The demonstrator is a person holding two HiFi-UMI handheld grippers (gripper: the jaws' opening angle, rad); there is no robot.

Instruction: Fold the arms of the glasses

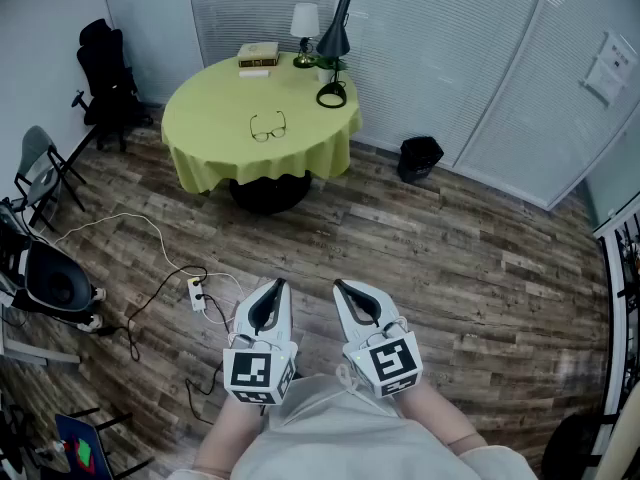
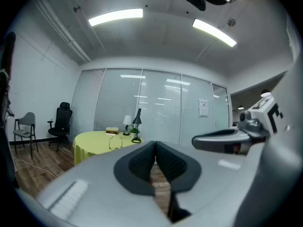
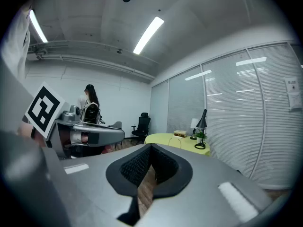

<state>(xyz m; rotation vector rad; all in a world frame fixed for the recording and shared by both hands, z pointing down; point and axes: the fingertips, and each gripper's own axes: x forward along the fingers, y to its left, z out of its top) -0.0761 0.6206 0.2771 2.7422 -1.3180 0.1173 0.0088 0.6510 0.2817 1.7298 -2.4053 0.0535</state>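
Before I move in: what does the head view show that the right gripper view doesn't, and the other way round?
Head view only: the black bin beside the table, the power strip on the floor, and the glasses shown clearly, arms unfolded on the cloth. Right gripper view only: a person standing at the far wall, the ceiling lights, and a close look at the right tool, shut with nothing between its jaws. Both: the yellow table, desk lamp, books, office chair and left tool.

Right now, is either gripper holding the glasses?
No, the glasses lie on the yellow table across the room, far from the left gripper and right gripper, both with jaws together and empty.
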